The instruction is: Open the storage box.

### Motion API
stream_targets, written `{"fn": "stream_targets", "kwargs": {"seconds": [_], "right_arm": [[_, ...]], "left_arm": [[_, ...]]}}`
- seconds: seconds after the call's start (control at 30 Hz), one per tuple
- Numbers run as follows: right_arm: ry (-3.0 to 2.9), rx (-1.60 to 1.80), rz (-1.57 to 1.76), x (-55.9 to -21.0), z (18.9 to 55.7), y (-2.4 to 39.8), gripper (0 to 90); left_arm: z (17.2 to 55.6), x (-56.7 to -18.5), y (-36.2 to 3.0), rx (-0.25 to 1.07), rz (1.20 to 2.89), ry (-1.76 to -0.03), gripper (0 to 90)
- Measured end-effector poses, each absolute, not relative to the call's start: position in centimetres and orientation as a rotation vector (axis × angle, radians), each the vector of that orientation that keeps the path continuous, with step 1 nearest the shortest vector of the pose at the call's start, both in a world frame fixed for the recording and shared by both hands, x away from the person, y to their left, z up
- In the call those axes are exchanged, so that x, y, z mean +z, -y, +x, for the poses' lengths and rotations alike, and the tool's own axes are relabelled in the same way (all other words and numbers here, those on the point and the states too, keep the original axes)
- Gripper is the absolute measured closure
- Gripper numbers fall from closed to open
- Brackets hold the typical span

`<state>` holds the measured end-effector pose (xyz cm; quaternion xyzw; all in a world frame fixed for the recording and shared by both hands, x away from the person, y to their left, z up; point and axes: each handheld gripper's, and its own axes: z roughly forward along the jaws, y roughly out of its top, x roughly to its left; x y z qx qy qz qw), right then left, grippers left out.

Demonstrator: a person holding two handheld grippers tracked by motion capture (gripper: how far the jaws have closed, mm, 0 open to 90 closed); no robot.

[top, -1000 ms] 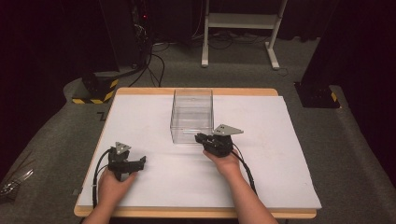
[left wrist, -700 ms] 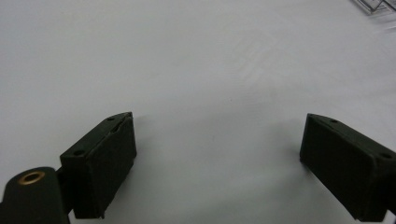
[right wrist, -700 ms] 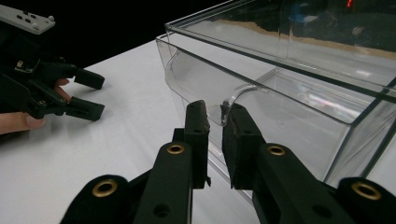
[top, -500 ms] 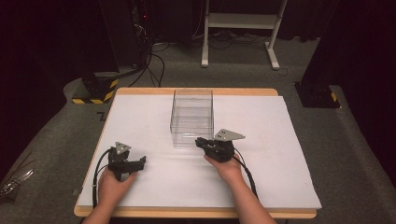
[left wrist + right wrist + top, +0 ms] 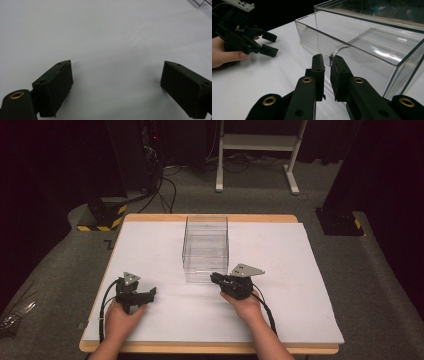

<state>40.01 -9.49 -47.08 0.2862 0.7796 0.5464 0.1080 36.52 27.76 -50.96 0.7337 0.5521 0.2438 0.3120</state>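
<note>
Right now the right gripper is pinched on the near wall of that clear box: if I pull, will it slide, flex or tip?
The clear box looks thin-walled and empty, so probably light: it should slide easily on the smooth white sheet. The right gripper grips only the curved near lip, so hard clear plastic may slip or flex slightly. It stands fairly tall, so a high pull might tilt it.

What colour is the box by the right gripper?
Colourless: the clear plastic box is see-through, best seen in the right gripper view.
</note>
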Motion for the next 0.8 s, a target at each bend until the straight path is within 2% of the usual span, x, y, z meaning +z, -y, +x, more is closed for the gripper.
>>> {"fn": "stream_targets", "kwargs": {"seconds": [0.8], "right_arm": [[-2.312, 1.604, 0.793, -47.1, 37.0, 9.9, 82.8]], "left_arm": [[36.5, -51.0, -27.8, 0.643, 1.936, -1.458, 11.1]]}}
